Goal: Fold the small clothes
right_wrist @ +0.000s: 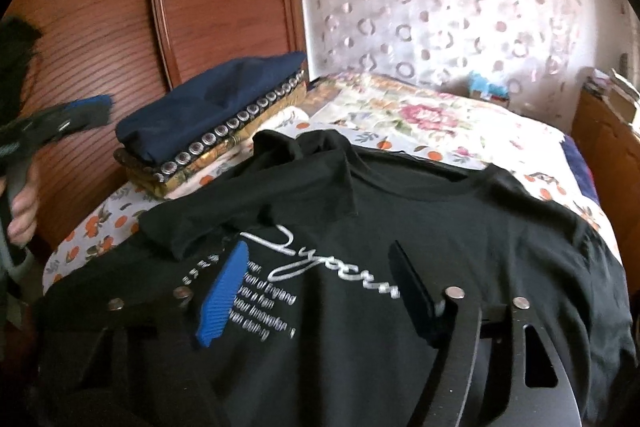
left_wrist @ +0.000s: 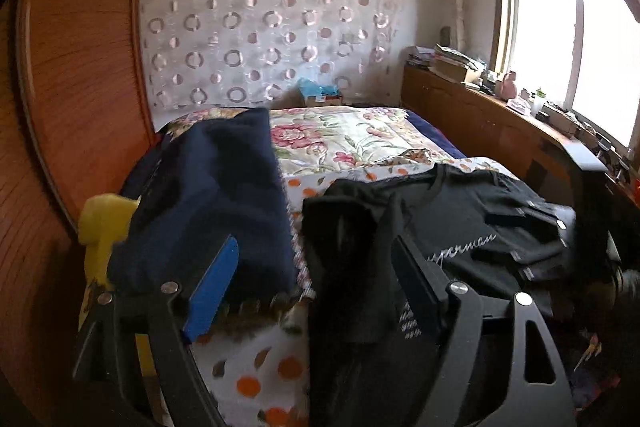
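A black T-shirt (right_wrist: 440,227) with white script lettering lies front up on the bed, its left sleeve folded in over the chest (right_wrist: 280,187). It also shows in the left wrist view (left_wrist: 460,223), crumpled at its near edge. My right gripper (right_wrist: 316,255) is open and empty, just above the shirt's printed chest. My left gripper (left_wrist: 312,247) is open and empty, above the gap between the shirt and a folded navy garment (left_wrist: 212,187). The left gripper also shows in the right wrist view (right_wrist: 86,113), held off the bed's left side.
The navy garment (right_wrist: 208,107) rests on a patterned cushion (right_wrist: 208,155) at the bed's left, against a wooden wardrobe (right_wrist: 120,27). A floral quilt (left_wrist: 348,135) covers the far bed. A cluttered wooden ledge (left_wrist: 500,115) runs under the window on the right. Something yellow (left_wrist: 100,227) sits at the left.
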`<state>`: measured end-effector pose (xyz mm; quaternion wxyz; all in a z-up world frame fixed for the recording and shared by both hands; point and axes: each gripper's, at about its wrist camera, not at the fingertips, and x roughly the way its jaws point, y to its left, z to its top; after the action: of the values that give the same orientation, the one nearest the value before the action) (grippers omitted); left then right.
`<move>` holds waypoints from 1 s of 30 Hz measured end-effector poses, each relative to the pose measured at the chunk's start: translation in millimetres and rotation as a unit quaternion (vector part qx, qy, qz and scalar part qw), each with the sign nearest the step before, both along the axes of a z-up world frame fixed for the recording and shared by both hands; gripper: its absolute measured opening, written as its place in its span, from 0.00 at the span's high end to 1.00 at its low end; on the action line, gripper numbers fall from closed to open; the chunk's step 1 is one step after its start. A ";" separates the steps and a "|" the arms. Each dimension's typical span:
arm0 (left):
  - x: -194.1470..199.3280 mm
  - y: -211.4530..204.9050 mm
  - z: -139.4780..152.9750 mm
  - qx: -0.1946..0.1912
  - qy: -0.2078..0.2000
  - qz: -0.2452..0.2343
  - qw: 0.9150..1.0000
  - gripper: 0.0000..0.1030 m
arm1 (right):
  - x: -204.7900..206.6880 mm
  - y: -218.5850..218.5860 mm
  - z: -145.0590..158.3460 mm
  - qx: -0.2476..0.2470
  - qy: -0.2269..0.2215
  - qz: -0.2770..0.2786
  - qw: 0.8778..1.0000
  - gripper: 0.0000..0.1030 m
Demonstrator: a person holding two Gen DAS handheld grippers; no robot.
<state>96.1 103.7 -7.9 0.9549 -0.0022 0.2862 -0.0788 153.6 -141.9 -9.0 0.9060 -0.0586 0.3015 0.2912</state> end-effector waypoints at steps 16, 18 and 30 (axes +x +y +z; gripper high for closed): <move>-46.0 4.1 -41.8 -0.006 0.006 0.021 1.000 0.23 | 94.8 27.2 -20.8 -0.037 0.090 0.023 0.995 0.81; -50.6 4.6 -44.2 -0.015 0.003 0.027 1.000 0.23 | 90.3 27.9 -20.4 -0.033 0.094 0.038 0.994 0.94; -62.1 1.5 -41.3 -0.024 -0.004 0.026 0.999 0.23 | 47.3 -31.7 58.1 0.032 0.014 0.032 0.999 0.96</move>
<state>33.9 105.2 -49.2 0.9574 -0.0325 0.2804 -0.0606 200.8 -173.6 49.1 0.8932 -0.0352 0.3032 0.3303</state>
